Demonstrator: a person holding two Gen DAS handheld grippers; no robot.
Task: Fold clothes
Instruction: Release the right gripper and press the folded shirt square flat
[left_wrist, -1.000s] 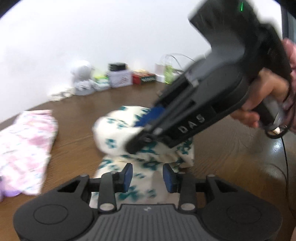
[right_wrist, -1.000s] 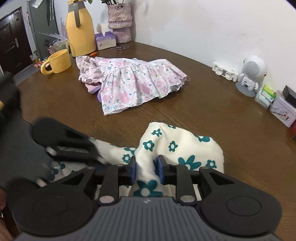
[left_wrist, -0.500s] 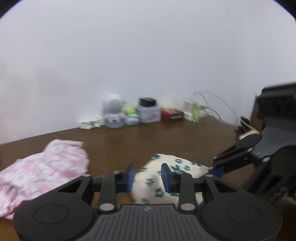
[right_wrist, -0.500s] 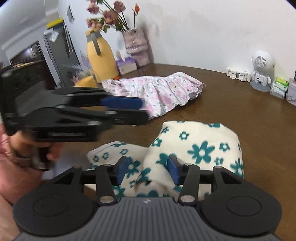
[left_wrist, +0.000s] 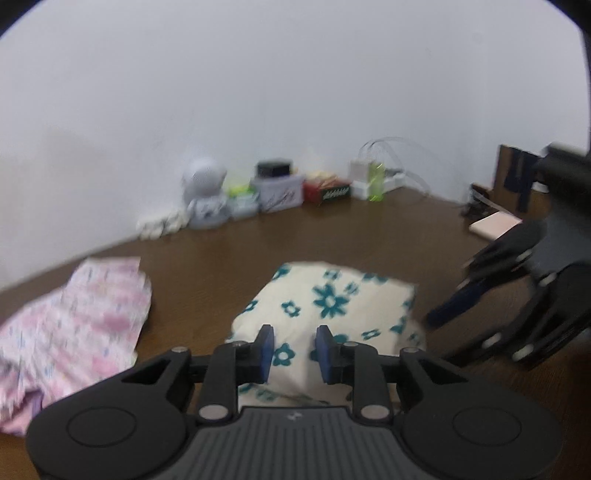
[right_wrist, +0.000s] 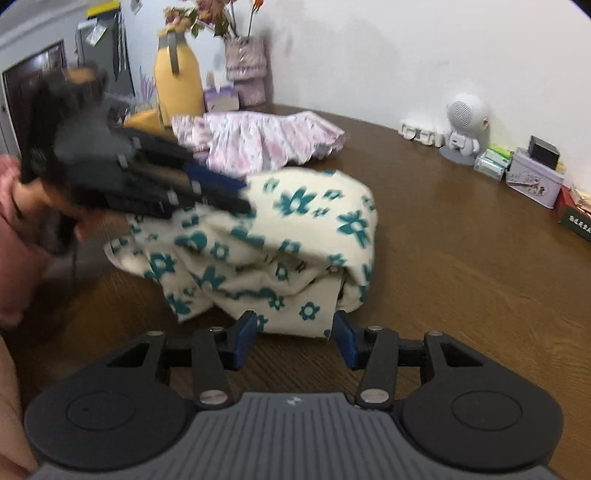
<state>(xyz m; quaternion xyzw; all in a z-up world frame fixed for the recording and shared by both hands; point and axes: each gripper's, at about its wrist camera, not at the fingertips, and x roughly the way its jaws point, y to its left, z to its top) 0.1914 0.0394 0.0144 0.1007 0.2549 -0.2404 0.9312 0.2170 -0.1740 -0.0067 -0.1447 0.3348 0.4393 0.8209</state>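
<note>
Right gripper (right_wrist: 293, 338) hangs over the desk (right_wrist: 461, 258), fingers (right_wrist: 245, 338) parted, nothing between them, just short of the floral cloth (right_wrist: 266, 240). Left gripper (right_wrist: 236, 197) blurs over the cloth's top. Pink dress (right_wrist: 258, 138) behind.

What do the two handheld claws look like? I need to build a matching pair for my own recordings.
Both the left claw and right claw are black plastic, with two fingers tipped by blue pads, silver pivot screws, round discs either side and a grey ribbed centre panel bearing a small white logo. The person wears a pink sleeve.
</note>
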